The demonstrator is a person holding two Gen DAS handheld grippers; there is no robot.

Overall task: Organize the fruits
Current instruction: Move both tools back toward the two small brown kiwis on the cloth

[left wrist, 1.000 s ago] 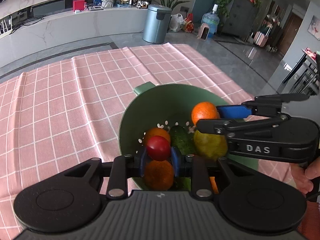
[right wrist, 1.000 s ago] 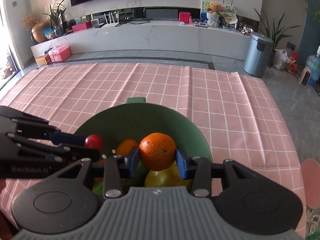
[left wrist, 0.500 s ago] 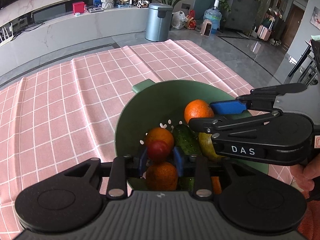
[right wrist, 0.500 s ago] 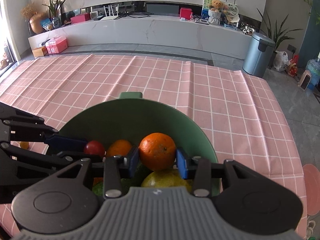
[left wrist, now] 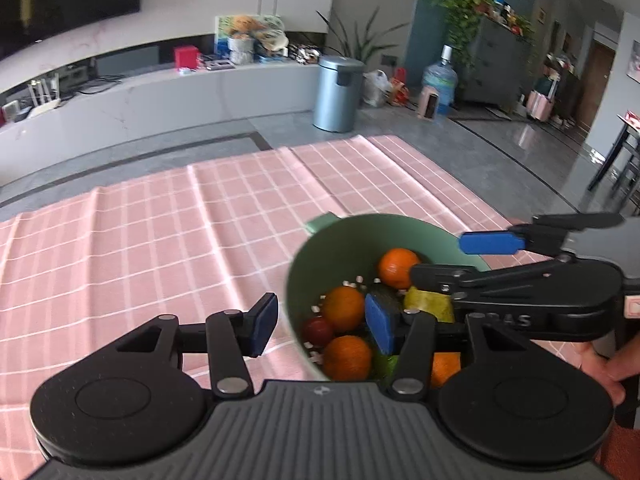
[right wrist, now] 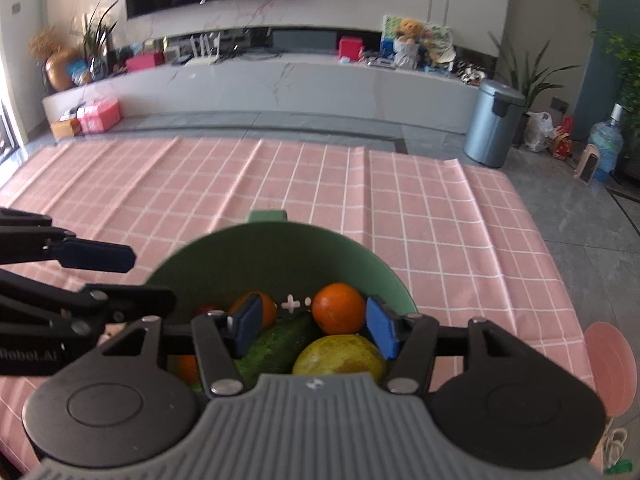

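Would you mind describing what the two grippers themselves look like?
Both match: the left gripper and right gripper have black linkage arms with silver rivets, blue pads on the fingers, two round black discs and a ribbed grey base. White lettering marks their sides, partly legible. A bare hand holds the right one.

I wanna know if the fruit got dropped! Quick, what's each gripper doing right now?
Left gripper: open, holding nothing, one finger over the bowl.
Right gripper: open, holding nothing; the orange lies in the bowl.
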